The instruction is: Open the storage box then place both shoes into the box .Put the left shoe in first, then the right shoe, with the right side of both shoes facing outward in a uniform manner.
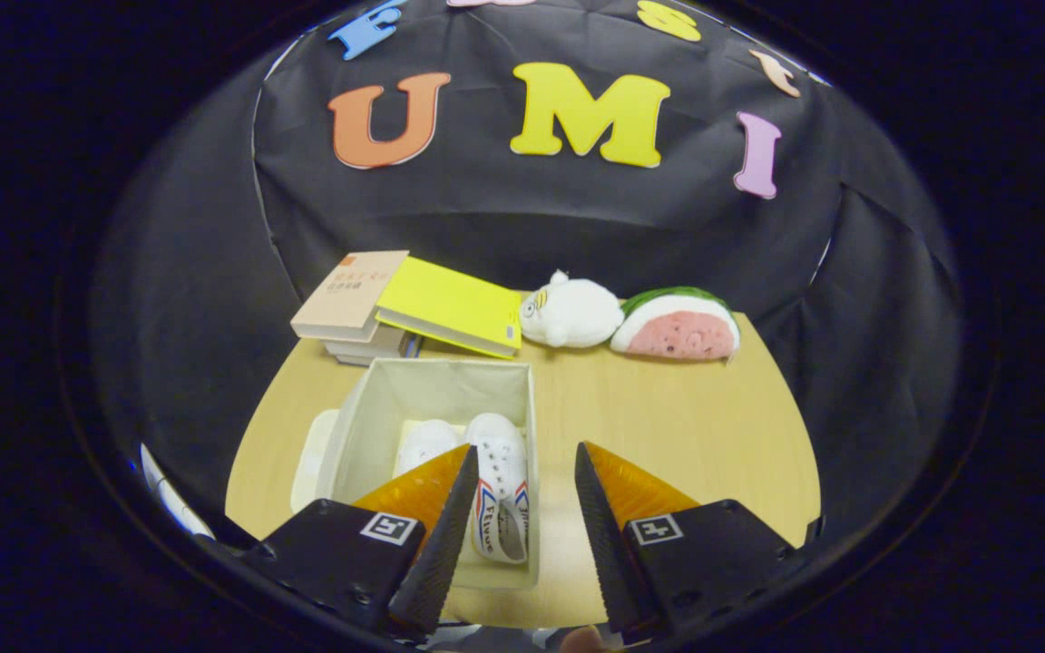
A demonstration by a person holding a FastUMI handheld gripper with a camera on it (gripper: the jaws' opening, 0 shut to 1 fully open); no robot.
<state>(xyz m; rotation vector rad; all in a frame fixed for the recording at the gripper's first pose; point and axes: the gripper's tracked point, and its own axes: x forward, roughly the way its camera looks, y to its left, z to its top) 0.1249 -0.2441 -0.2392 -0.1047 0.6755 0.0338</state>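
Gripper view, hand-held gripper (525, 464) spread empty over storage box (436, 381) holding shoes (497, 481), books (395, 304), plush toys (631, 319) beyond

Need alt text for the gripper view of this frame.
Open gripper hovers over an open storage box holding two white shoes side by side on a wooden table. Beyond it lie stacked books and two plush toys.

Claw (522, 494) fingers apart, table (668, 426) open on right; box (432, 399) wall blocks left.

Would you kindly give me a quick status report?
Gripper open, fingers empty above the box. Both shoes inside it. Lid beside box.
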